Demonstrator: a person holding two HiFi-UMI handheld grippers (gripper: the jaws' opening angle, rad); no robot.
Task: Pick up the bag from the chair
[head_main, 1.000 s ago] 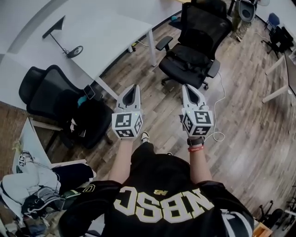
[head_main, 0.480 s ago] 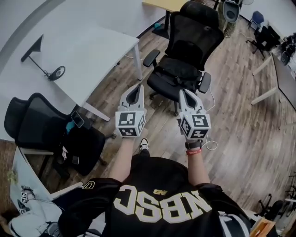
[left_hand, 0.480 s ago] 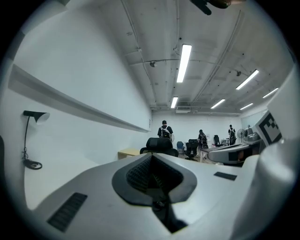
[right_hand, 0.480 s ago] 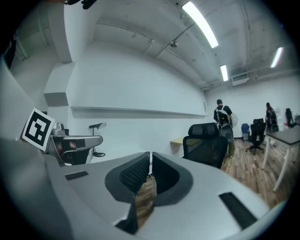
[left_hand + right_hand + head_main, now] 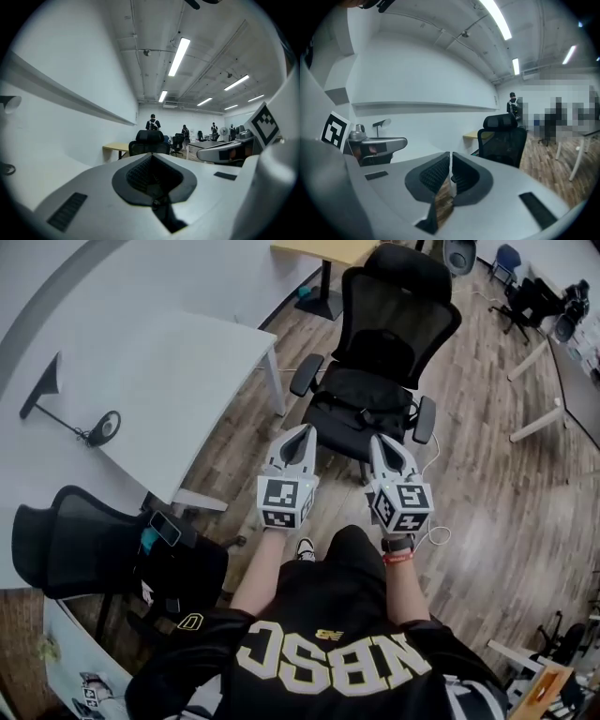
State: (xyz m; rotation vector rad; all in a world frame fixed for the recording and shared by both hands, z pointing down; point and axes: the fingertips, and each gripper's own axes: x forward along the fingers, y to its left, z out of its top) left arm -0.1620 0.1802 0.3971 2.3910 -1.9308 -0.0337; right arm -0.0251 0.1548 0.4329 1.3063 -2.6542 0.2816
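The black bag (image 5: 361, 395) on the chair (image 5: 398, 310), off the worktop's (image 5: 169, 362) right corner, looks soft and saggy; grab its strap. The jaws of the left gripper (image 5: 302, 435) and right gripper (image 5: 380, 444) are pressed together, empty.

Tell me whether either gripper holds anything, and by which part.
Nothing is held. Left gripper and right gripper both have jaws shut and empty; the bag lies on the chair, untouched.

1. From the head view, the left hand-held gripper (image 5: 305, 431) and right hand-held gripper (image 5: 380, 441) cover the chair's (image 5: 394, 306) base and seat front.
2. The black bag (image 5: 364, 390) blends into the seat; its outline is unclear.
3. The counter's (image 5: 169, 362) left edge is cut off.
4. The distant people (image 5: 152, 123) are too small to tell.
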